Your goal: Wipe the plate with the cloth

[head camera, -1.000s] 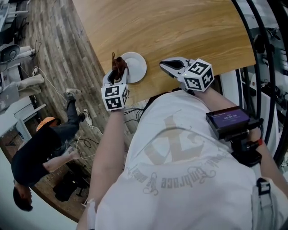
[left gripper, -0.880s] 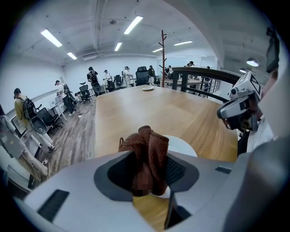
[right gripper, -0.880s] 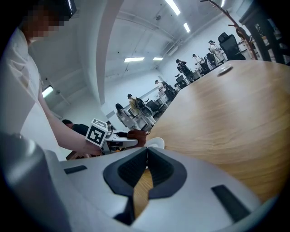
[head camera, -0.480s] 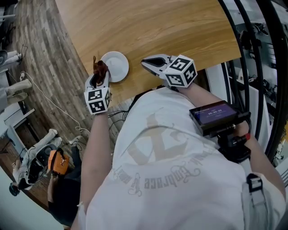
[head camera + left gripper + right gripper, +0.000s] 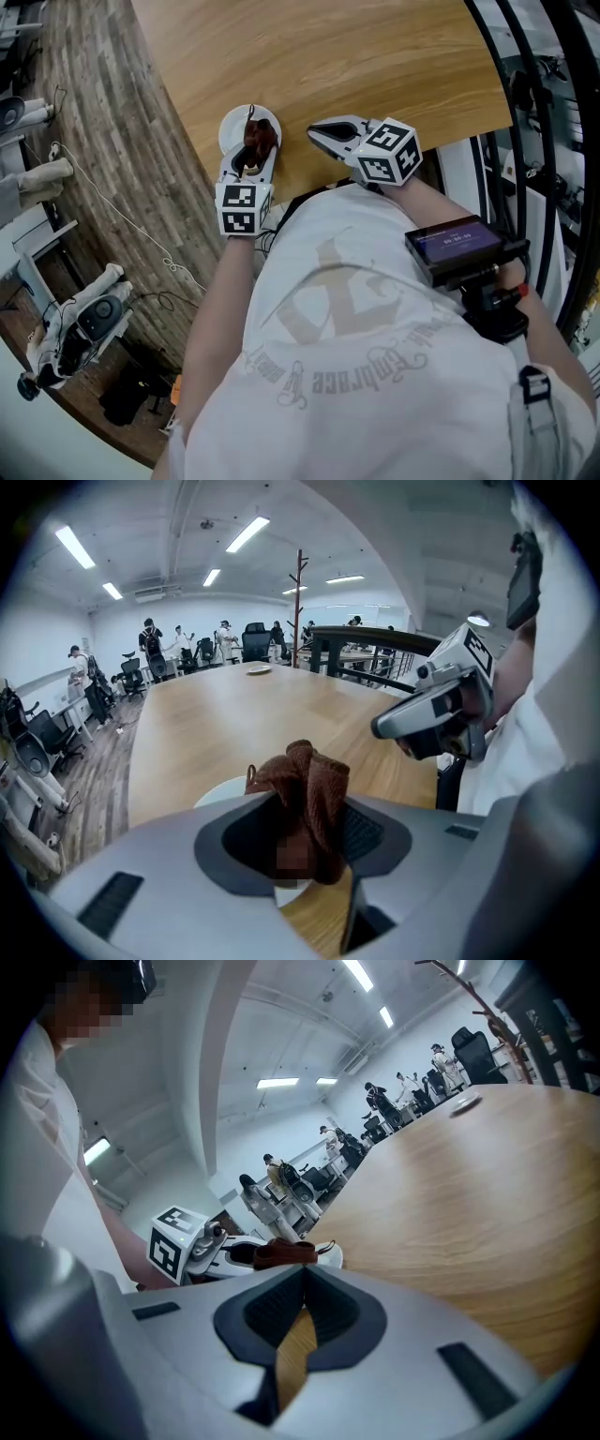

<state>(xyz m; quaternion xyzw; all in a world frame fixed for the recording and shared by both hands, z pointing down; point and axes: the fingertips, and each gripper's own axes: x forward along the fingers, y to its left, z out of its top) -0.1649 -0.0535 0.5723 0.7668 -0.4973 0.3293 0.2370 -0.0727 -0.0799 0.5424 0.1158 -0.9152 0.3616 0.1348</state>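
We find left hand-held gripper [image 5: 254,153] pinching brown cloth [image 5: 262,134] over white plate [image 5: 232,127], near left edge of counter [image 5: 375,56]. Cloth-plate contact unclear. Right hand-held gripper [image 5: 319,134] pressed together, empty, just right of plate. We judge wiping barely begun, most left.

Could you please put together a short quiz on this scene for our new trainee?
1. True or false: the left gripper holds the brown cloth.
2. The cloth is above which thing? A. the white plate B. a bowl C. a mug
3. Fill in: the right gripper has its jaws ____, with nothing between them.
Key: 1 true; 2 A; 3 shut.
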